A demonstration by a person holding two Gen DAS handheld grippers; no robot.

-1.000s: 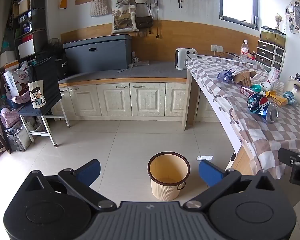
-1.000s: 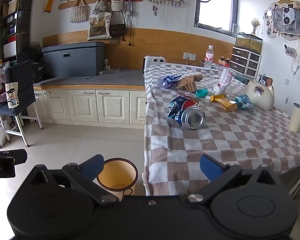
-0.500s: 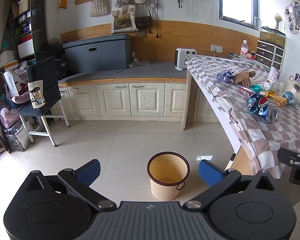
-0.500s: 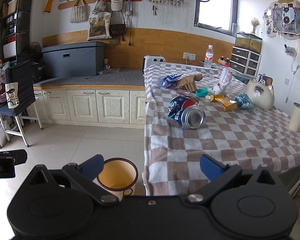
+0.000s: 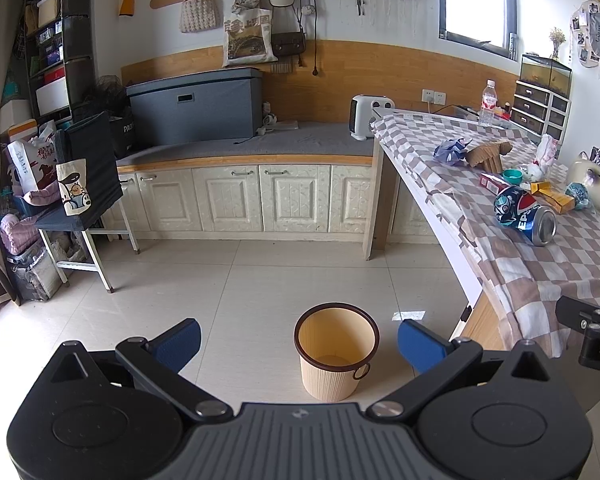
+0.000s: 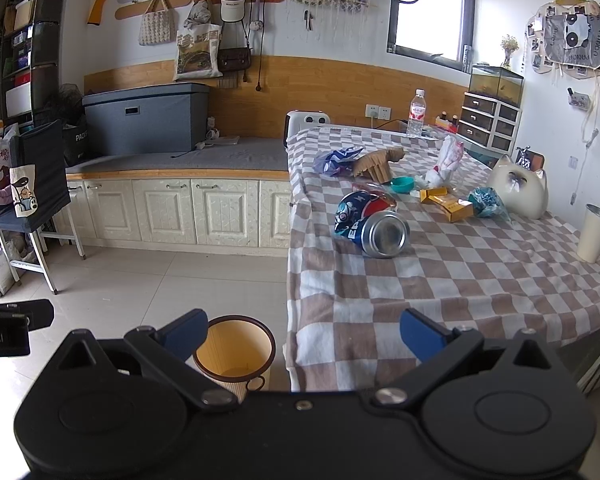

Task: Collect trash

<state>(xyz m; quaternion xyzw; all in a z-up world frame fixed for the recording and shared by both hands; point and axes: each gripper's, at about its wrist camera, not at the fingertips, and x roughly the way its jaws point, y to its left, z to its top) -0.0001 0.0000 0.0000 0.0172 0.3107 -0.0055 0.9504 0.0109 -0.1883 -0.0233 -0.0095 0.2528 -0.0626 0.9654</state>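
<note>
A crushed blue Pepsi can (image 6: 370, 222) lies on its side on the checkered tablecloth (image 6: 440, 280); it also shows in the left wrist view (image 5: 524, 216). Behind it lie a blue wrapper (image 6: 336, 158), a cardboard piece (image 6: 378, 162), a yellow box (image 6: 446, 203) and a teal wrapper (image 6: 486, 202). A beige waste bin (image 5: 336, 350) stands open on the floor beside the table, also in the right wrist view (image 6: 234, 354). My left gripper (image 5: 298, 338) is open and empty above the bin. My right gripper (image 6: 302, 334) is open and empty at the table's front corner.
A white cat figure (image 6: 520, 194), a cream cup (image 6: 594, 234) and a water bottle (image 6: 417, 114) stand on the table. White cabinets (image 5: 240, 200) with a grey box (image 5: 196, 106) line the back wall. A chair with bags (image 5: 80, 184) stands at the left.
</note>
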